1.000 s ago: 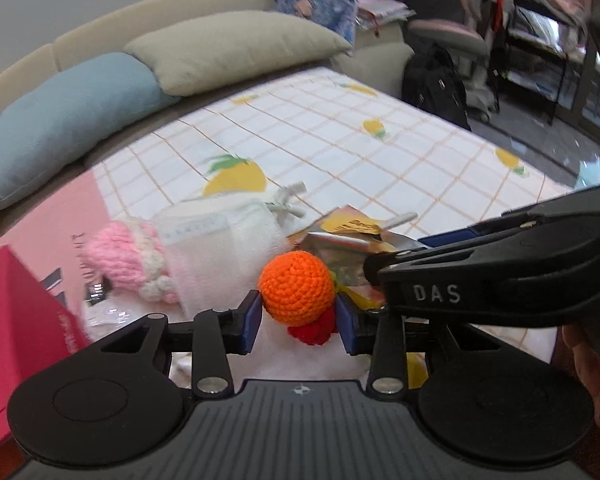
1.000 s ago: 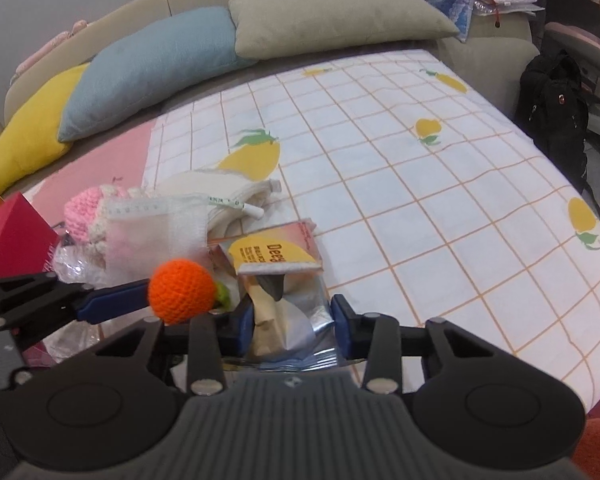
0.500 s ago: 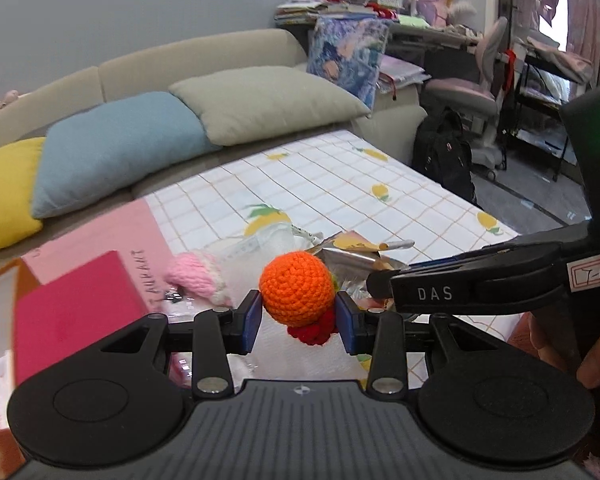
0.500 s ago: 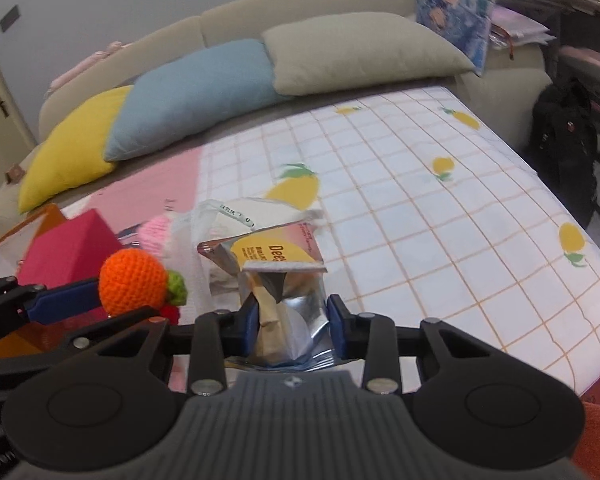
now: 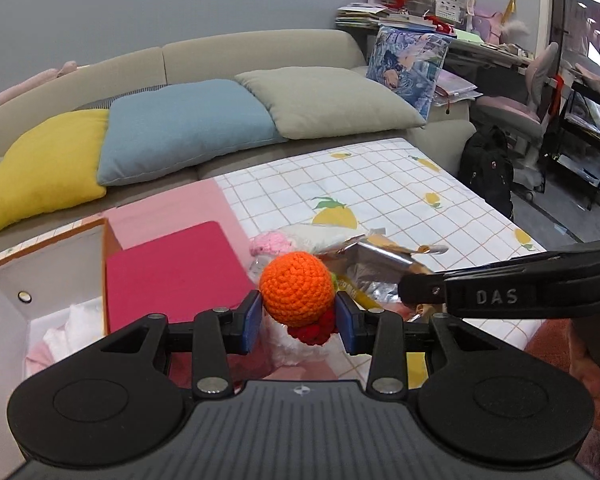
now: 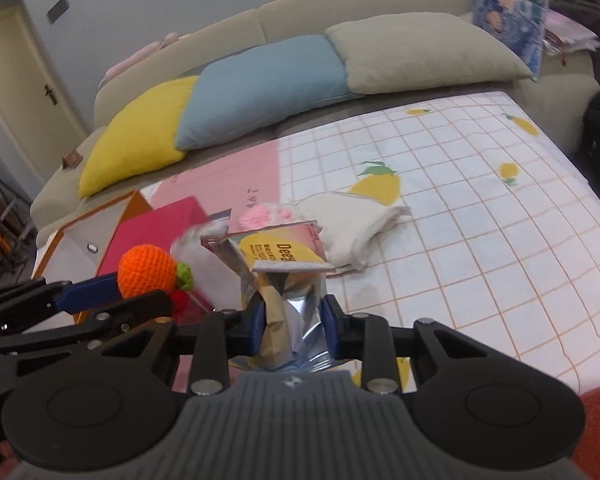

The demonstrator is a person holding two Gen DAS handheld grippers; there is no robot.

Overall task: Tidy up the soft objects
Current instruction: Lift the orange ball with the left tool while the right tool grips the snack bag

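Beige sofa (image 5: 260, 52) along the far wall, with yellow cushion (image 5: 44, 168), blue cushion (image 5: 184, 128) and grey-green cushion (image 5: 328, 104) in a row from left to right. Nearer, a bed or low surface under a white checked sheet with lemon prints (image 5: 380, 188), a pink section (image 6: 224, 172) on its left part. At near left, an open white box with orange edges (image 5: 40, 280), pale soft stuff inside, and a magenta box (image 5: 172, 272) just to its right. Near the middle of the sheet, a folded cream cloth (image 6: 360, 220) with a pink knitted toy (image 6: 260, 216) touching its left side. Left gripper (image 5: 298, 314) clamped on an orange crocheted ball (image 5: 296, 288), blue pads pressing both sides, a red crocheted piece hanging under the ball and a green bit on its right; ball lifted clear of the sheet, just right of the magenta box. Right gripper (image 6: 292, 326) closing on a crumpled silver foil snack bag (image 6: 288, 292), pads against its lower part, yellow and pink printed top flap folded toward the far side; bag raised above the sheet, just right of the ball. Part of a hand (image 5: 592, 376) at the near right edge.
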